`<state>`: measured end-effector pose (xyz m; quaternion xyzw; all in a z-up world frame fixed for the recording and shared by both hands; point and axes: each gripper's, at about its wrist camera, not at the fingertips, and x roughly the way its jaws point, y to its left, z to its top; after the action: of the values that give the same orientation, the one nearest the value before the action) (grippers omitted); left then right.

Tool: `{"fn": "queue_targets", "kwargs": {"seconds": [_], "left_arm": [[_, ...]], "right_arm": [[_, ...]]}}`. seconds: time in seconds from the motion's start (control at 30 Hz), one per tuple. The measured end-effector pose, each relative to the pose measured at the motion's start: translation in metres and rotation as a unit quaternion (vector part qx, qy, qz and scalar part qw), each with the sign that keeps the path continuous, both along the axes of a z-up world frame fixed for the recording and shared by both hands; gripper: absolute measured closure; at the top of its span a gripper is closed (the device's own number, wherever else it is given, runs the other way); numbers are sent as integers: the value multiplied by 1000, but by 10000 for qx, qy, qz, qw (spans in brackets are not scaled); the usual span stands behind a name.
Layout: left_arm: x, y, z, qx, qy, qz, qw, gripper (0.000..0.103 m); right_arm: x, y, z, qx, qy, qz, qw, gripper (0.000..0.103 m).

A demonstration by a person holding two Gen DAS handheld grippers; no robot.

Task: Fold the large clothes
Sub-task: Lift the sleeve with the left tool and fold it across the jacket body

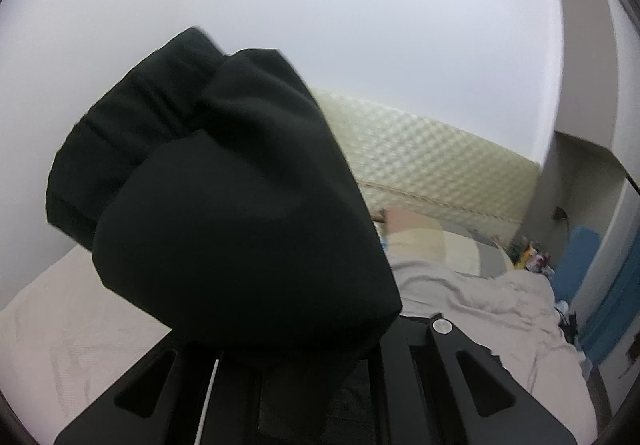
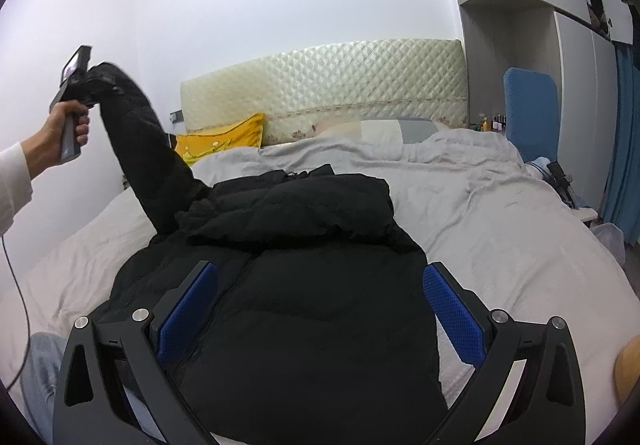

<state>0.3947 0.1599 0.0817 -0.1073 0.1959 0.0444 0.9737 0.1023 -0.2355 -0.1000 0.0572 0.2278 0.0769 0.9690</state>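
A large black puffer jacket [image 2: 312, 277] lies spread on the bed, its top part bunched toward the headboard. Its left sleeve [image 2: 148, 149] is lifted high above the bed's left side. My left gripper [image 2: 90, 79], held in a person's hand [image 2: 60, 137], is shut on the sleeve's cuff. In the left wrist view the cuff [image 1: 208, 185] bulges out of the shut jaws and hides the fingertips. My right gripper [image 2: 320, 309] hovers low over the jacket's body, wide open, with its blue pads [image 2: 456, 309] on either side and nothing pressed between them.
The bed [image 2: 500, 237] carries a crumpled grey sheet, a yellow pillow [image 2: 224, 139] and a quilted cream headboard [image 2: 328, 85]. A blue chair [image 2: 530, 109] and wardrobes stand at the right. A leg in jeans [image 2: 38, 369] shows at lower left, and a cable hangs from the left hand.
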Motion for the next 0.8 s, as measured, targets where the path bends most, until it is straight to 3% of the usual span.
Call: {"fn": "queue_targets", "kwargs": {"seconds": [0.17, 0.4, 0.63, 0.8], "left_arm": [[-3, -77, -4, 100, 25, -381, 9992, 94], [10, -173, -33, 416, 157, -867, 9952, 93], [28, -245, -82, 491, 382, -1356, 9888, 92], [20, -293, -122, 686, 338, -1496, 9858, 90]], "right_arm": [[-1, -16, 2, 113, -23, -48, 9999, 0], [4, -44, -1, 268, 25, -202, 9994, 0], [13, -54, -10, 442, 149, -321, 9984, 0], [16, -55, -16, 359, 170, -466, 9981, 0]]}}
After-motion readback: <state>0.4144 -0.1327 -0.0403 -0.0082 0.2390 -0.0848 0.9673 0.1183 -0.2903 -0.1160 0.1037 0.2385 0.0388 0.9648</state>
